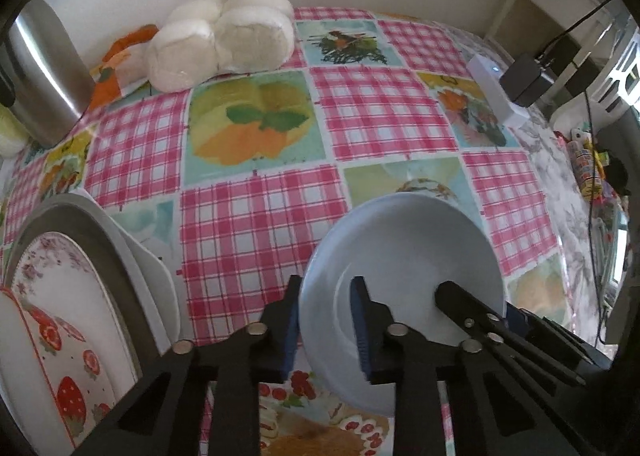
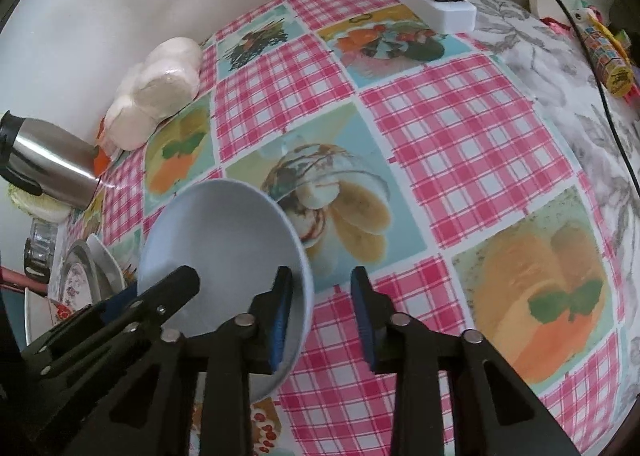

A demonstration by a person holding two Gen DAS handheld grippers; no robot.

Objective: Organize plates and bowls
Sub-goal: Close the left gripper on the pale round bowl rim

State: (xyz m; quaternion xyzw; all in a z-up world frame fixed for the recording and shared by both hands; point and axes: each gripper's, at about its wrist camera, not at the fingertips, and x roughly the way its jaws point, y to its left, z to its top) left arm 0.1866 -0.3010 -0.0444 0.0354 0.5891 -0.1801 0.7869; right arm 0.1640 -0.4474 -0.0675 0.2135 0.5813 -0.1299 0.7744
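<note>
Two grippers are set astride opposite rims of one pale blue bowl (image 1: 400, 256): the left gripper (image 1: 326, 320) and the right gripper (image 2: 320, 312) are each spread, with one pad inside the rim and one outside, seemingly not yet pinching. The bowl is tilted just above the checked tablecloth (image 1: 256, 216). Before it is carried to the stacked plates (image 1: 72, 296) nearby, one grip should be closed firmly and the bowl levelled.
</note>
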